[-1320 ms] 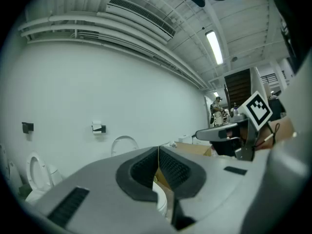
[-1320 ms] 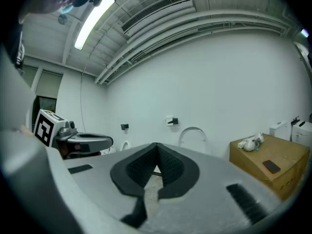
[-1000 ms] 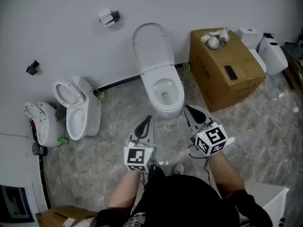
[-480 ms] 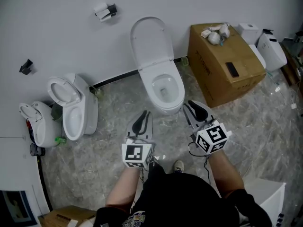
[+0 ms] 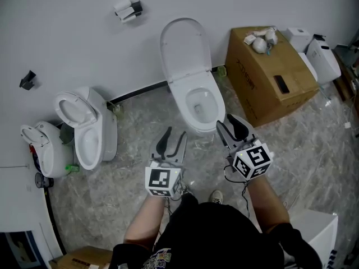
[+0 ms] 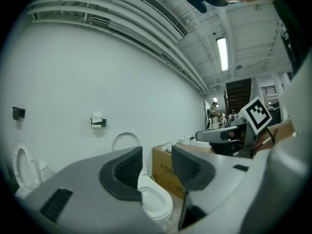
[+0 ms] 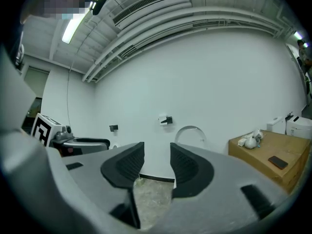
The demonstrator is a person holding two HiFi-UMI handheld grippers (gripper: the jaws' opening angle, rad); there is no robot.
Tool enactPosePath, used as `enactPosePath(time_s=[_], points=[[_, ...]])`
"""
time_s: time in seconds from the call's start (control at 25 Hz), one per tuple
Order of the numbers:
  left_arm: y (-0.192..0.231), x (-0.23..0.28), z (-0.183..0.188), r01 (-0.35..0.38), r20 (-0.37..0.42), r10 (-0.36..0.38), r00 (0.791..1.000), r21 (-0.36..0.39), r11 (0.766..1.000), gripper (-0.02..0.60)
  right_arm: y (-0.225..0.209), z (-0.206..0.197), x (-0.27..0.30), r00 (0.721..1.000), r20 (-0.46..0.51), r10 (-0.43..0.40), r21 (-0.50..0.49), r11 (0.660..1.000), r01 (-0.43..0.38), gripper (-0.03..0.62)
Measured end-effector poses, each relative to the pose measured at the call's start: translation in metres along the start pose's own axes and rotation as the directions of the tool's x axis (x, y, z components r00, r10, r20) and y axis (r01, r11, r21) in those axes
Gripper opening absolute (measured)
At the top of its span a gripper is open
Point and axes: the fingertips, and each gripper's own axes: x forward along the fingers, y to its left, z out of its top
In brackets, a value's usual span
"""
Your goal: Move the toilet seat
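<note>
A white toilet [image 5: 201, 108] stands against the wall with its seat and lid [image 5: 185, 49] raised upright. In front of the bowl, my left gripper [image 5: 171, 142] is level with its jaws apart; they have just been opening and nothing is between them. My right gripper [image 5: 234, 129] is close to the bowl's front right rim, its jaws also just opened and empty. In the left gripper view the bowl [image 6: 155, 201] shows through the gap of the left gripper [image 6: 157, 167], the raised lid [image 6: 126, 140] behind. The right gripper [image 7: 157, 162] frames floor and wall, with the lid [image 7: 190, 133] to its right.
A second toilet [image 5: 90, 130] and another white fixture [image 5: 42, 147] stand at the left wall. A cardboard box [image 5: 269, 83] with small items on top sits right of the toilet, white units [image 5: 322, 58] beyond it. A paper holder [image 5: 128, 8] hangs on the wall.
Both grippers have moved forward toward the middle toilet. Their jaws, shut a second ago, now stand apart.
</note>
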Motion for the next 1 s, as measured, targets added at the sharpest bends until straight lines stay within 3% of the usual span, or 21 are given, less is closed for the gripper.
enactPosePath(time_s=[0.44, 1.0], points=[[0.078, -0.005, 0.001, 0.063, -0.013, -0.063, 0.998, 0.01, 0.998, 0.232, 0.043, 0.005, 0.075, 1.0, 0.014, -0.019, 0.004, 1.0, 0.019, 0.218], [0.158, -0.038, -0.007, 0.028, 0.015, -0.028, 0.999, -0.012, 1.0, 0.236, 0.111, -0.004, 0.141, 1.0, 0.008, 0.028, -0.014, 1.0, -0.028, 0.235]])
